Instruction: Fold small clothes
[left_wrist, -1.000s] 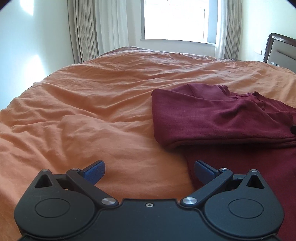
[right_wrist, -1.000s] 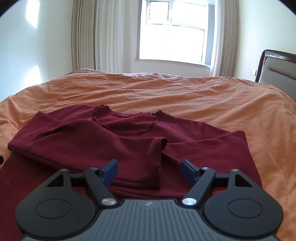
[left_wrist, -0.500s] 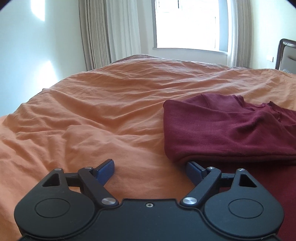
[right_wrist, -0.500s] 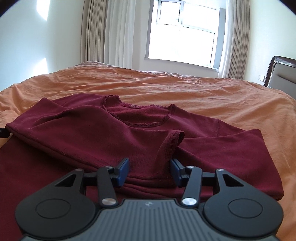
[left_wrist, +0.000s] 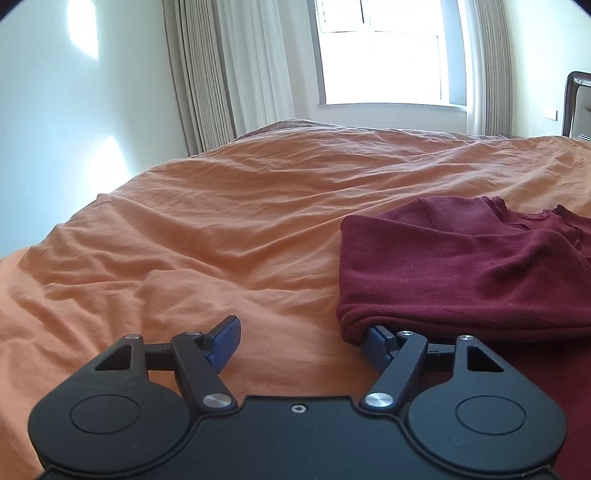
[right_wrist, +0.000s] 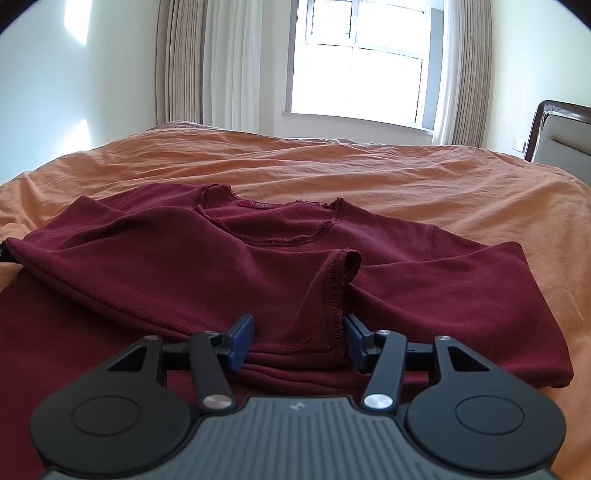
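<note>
Both your wrist cameras sit low over the bed (left_wrist: 229, 221), facing the window (right_wrist: 354, 66).

Your left view looks along its fingers (left_wrist: 223, 341) from close above the bedding, catching only the left edge of the shirt (left_wrist: 461, 273) at its right side. Your right view sits just before the shirt (right_wrist: 229, 266), which fills its middle. Both share the shirt's left fold, the window (left_wrist: 380, 51), curtains (left_wrist: 236, 66) and headboard (right_wrist: 557, 136).

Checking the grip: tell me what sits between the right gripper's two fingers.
In the right wrist view, the right gripper brackets the maroon shirt's folded sleeve cuff.
</note>
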